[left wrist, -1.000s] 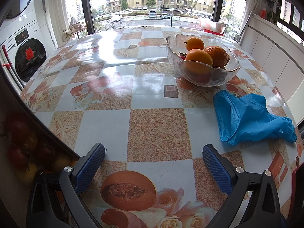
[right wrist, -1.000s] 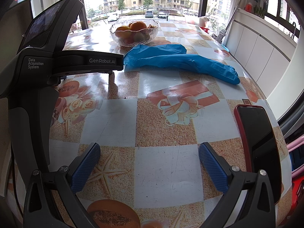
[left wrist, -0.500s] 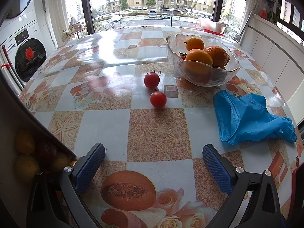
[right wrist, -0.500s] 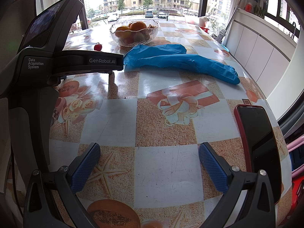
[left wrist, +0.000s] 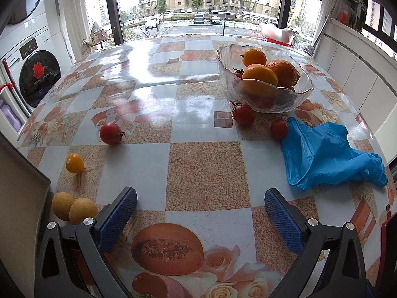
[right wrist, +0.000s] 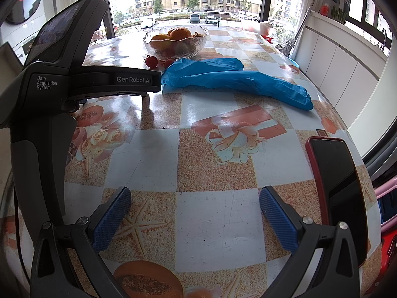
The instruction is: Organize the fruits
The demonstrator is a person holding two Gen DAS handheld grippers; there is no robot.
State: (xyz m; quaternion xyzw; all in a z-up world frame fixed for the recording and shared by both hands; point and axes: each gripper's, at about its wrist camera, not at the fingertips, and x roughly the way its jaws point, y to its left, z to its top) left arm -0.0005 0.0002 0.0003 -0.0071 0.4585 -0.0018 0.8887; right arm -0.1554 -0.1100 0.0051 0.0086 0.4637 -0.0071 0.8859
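Note:
A glass bowl (left wrist: 292, 99) (right wrist: 196, 47) with several oranges stands at the far right of the table. Two red tomatoes (left wrist: 242, 114) (left wrist: 279, 129) lie at its foot, a third tomato (left wrist: 111, 133) lies mid-left. A small yellow fruit (left wrist: 74, 163) and two round yellow fruits (left wrist: 62, 205) (left wrist: 82, 210) lie near left, beside my left gripper (left wrist: 200, 216), which is open and empty above the table. In the right wrist view the two tomatoes (right wrist: 151, 61) (right wrist: 169, 62) show near the bowl. My right gripper (right wrist: 195, 215) is open and empty, with the left gripper's black body at its left.
A blue glove (left wrist: 327, 156) (right wrist: 233, 79) lies right of the tomatoes. A red-cased phone (right wrist: 337, 191) lies near the table's right edge. A beige board (left wrist: 19, 198) rises at the near left edge. A washing machine (left wrist: 34, 69) stands left of the patterned table (left wrist: 203, 168).
Fruit has spilled onto the table: two tomatoes rolled to the bowl and glove, and a third tomato and three yellow fruits now lie at left. Both grippers stayed still and open.

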